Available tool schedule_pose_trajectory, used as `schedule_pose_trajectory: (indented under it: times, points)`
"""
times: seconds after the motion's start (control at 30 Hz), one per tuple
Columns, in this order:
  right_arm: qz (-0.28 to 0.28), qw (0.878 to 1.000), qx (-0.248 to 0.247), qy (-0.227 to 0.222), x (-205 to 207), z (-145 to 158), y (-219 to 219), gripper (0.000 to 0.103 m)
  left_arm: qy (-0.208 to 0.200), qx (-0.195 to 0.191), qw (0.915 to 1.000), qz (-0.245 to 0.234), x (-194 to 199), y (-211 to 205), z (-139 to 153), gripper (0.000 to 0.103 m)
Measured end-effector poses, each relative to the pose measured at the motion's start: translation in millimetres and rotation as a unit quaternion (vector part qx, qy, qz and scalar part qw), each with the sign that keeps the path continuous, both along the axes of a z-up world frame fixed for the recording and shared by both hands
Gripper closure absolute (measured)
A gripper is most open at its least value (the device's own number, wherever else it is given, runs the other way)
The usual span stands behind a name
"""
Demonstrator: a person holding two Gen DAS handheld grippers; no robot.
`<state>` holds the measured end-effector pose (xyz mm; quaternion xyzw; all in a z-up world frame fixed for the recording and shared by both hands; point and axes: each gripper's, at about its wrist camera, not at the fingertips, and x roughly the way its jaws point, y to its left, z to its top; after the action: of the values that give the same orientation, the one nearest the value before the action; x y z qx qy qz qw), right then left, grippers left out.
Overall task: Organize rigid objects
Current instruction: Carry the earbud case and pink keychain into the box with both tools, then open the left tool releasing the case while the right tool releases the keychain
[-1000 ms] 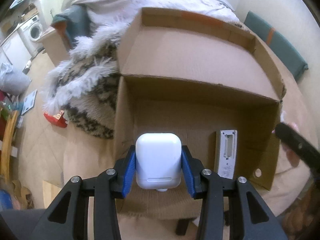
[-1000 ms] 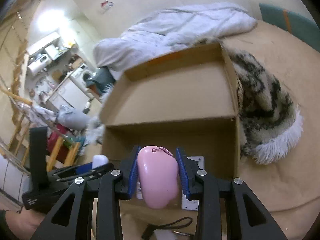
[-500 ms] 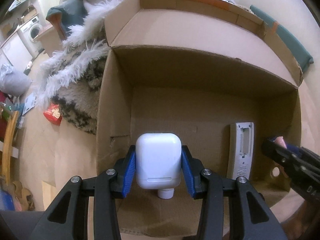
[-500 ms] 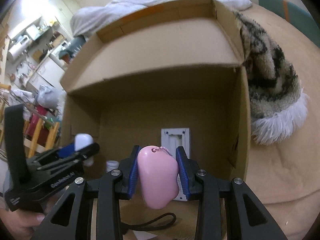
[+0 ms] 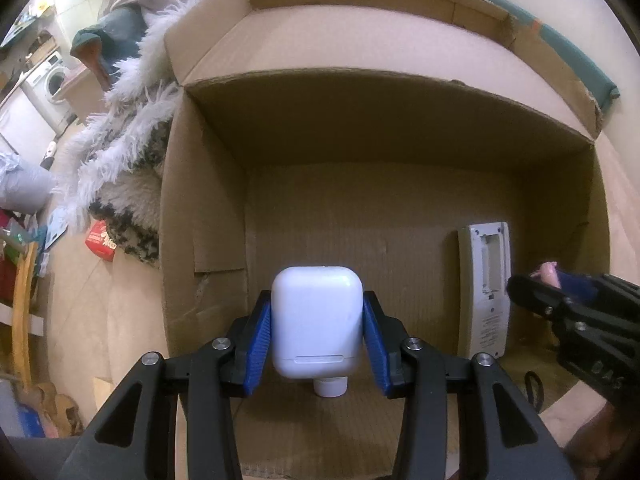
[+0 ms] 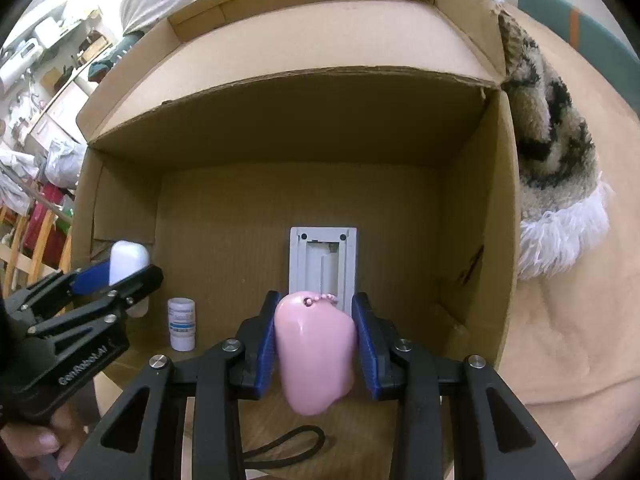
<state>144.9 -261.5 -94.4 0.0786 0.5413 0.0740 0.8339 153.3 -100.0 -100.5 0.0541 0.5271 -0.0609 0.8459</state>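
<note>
Both grippers have pushed deeper into the cardboard box (image 5: 200,216), whose walls now fill my views. My left gripper (image 5: 317,330) pinches a white earbud case (image 5: 316,320) between its blue pads; my right gripper (image 6: 315,340) clamps a pink case (image 6: 316,354) over the box floor. The white case hides most of a small white bottle (image 6: 182,324), only its cap showing below in the left view. A grey remote (image 6: 323,266) lies face down on the floor, battery bay exposed. A black cord loop (image 6: 288,446) is cut off behind my right fingers.
</note>
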Motion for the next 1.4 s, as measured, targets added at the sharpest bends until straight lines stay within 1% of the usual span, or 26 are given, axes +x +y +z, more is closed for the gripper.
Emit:
schedule_pose_trajectory:
  times: [0.17,0.23,0.3,0.37,0.4,0.47,0.53,0.57,0.6,0.63,0.67,0.8,0.93,1.03,1.2,1.4]
  points:
    - [0.0,1.0,0.007,0.003,0,-5,0,0.065,-0.002,0.003,1.0,-0.002,0,-2,-2,0.064]
    - [-0.002,1.0,0.019,0.003,1,-5,0,0.062,-0.001,0.003,1.0,-0.004,0,-3,-2,0.064]
    - [-0.004,0.999,0.042,-0.003,0,0,-3,0.055,-0.001,0.002,1.0,-0.005,-1,-4,-2,0.064]
    - [-0.005,0.998,0.065,-0.016,0,7,-3,0.044,0.001,0.001,1.0,-0.004,0,-2,-2,0.063]
    - [-0.004,0.997,0.071,-0.023,-1,10,-3,0.041,0.0,0.001,1.0,-0.004,-1,-2,-1,0.063]
    - [0.0,0.996,0.076,-0.037,-2,15,0,0.031,0.002,-0.001,1.0,-0.004,-2,-1,-1,0.064]
    - [0.005,0.996,0.075,-0.046,-3,18,2,0.025,0.006,0.0,1.0,-0.002,-2,-1,-1,0.063]
    - [0.005,0.997,0.068,-0.047,-3,18,5,0.022,0.007,0.0,1.0,-0.002,-3,-1,-1,0.059]
    - [0.003,0.997,0.054,-0.046,-3,17,5,0.022,0.008,0.0,1.0,-0.004,-3,-2,-2,0.048]
    - [0.001,0.998,0.041,-0.046,-2,17,3,0.022,0.007,0.0,1.0,-0.006,-3,-3,-1,0.042]
    - [-0.003,0.998,0.039,-0.05,-2,18,2,0.022,0.006,0.0,1.0,-0.005,-5,-5,-1,0.035]
    - [-0.018,0.996,0.059,-0.063,-1,25,-9,0.022,0.0,-0.014,0.9999,0.001,-7,-4,4,0.035]
    - [-0.02,0.997,0.058,-0.051,-1,20,-11,0.022,0.001,-0.021,0.9997,0.014,-5,2,5,0.035]
    - [-0.014,0.997,0.055,-0.054,-3,22,-11,0.022,0.004,-0.029,0.9994,0.019,-2,7,5,0.035]
    - [-0.012,0.997,0.053,-0.055,-4,24,-10,0.022,-0.004,-0.033,0.9993,0.016,-1,8,9,0.035]
    - [-0.019,0.996,0.061,-0.062,-6,29,-14,0.022,-0.002,-0.042,0.999,0.014,-4,10,22,0.035]
